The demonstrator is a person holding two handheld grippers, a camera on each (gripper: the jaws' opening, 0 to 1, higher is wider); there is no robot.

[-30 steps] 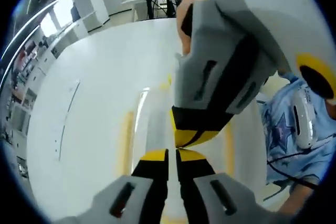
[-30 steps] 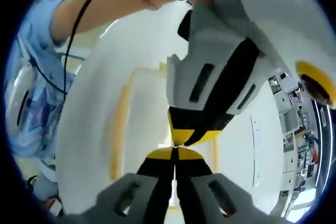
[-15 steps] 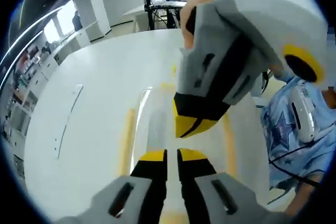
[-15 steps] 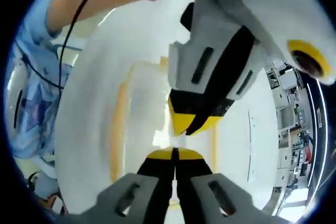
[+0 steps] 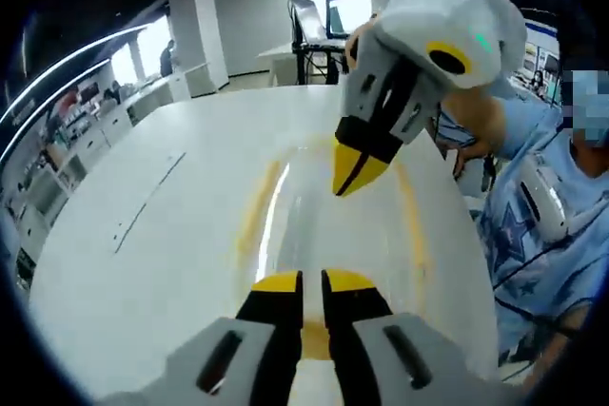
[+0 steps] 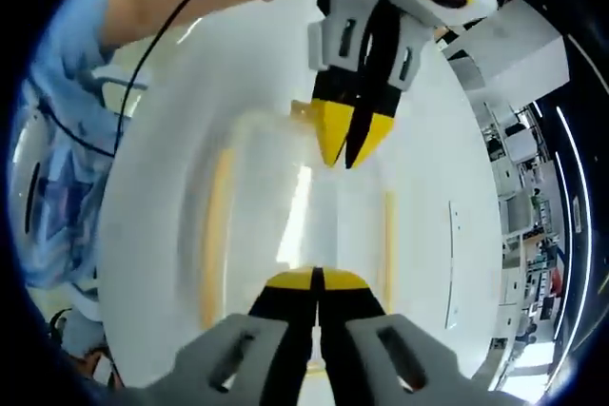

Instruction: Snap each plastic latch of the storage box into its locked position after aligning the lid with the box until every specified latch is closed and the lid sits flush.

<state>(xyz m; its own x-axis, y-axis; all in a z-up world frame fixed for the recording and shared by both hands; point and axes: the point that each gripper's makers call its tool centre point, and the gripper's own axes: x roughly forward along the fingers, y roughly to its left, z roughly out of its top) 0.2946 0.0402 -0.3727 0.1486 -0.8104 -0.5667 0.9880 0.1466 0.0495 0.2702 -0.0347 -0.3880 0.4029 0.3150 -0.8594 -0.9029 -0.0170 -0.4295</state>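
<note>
The storage box (image 5: 324, 225) lies on the white table, its clear lid (image 6: 304, 206) on top. Yellow latch strips run along its long sides (image 5: 252, 221) (image 5: 414, 225), and again in the right gripper view (image 6: 214, 235) (image 6: 388, 235). My left gripper (image 5: 312, 282) hangs over the near end of the lid, its yellow-tipped jaws shut with nothing between them. Facing it over the far end is my right gripper (image 5: 354, 170), tips pointing down at the lid. In the right gripper view, my right gripper (image 6: 315, 278) is shut and empty, with my left gripper (image 6: 350, 140) opposite.
The round white table (image 5: 143, 235) spreads wide around the box. A person in a blue patterned shirt (image 5: 538, 235) stands at the table's edge, also seen in the right gripper view (image 6: 52, 187). Desks and shelving (image 5: 67, 130) stand in the room beyond.
The two grippers were almost tip to tip over the lid; they have drawn apart and back from the box. More of the lid and the room now shows.
</note>
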